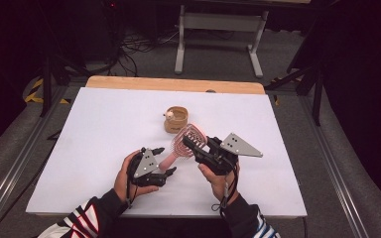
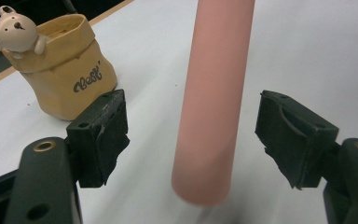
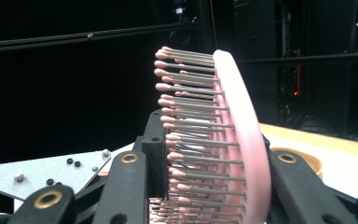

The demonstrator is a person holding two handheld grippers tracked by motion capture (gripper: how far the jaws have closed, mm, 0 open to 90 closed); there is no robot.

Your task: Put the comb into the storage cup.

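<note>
A pink hairbrush (image 1: 187,137) is held above the white table, with its handle (image 1: 168,160) slanting down to the left. My right gripper (image 1: 194,146) is shut on the brush head. In the right gripper view the bristles (image 3: 191,121) and the pink back (image 3: 244,126) sit between the two black jaws of that gripper (image 3: 214,163). My left gripper (image 1: 164,160) is open around the handle's end. In the left gripper view the pink handle (image 2: 214,93) stands between the pads (image 2: 105,135) of my left gripper (image 2: 193,140) with a gap on each side.
A small tan pouch (image 1: 174,120) with a bear figure (image 2: 14,30) on its rim stands on the white table (image 1: 104,129) just behind the brush. A wooden strip (image 1: 173,84) runs along the far edge. A metal frame (image 1: 218,29) stands on the floor beyond.
</note>
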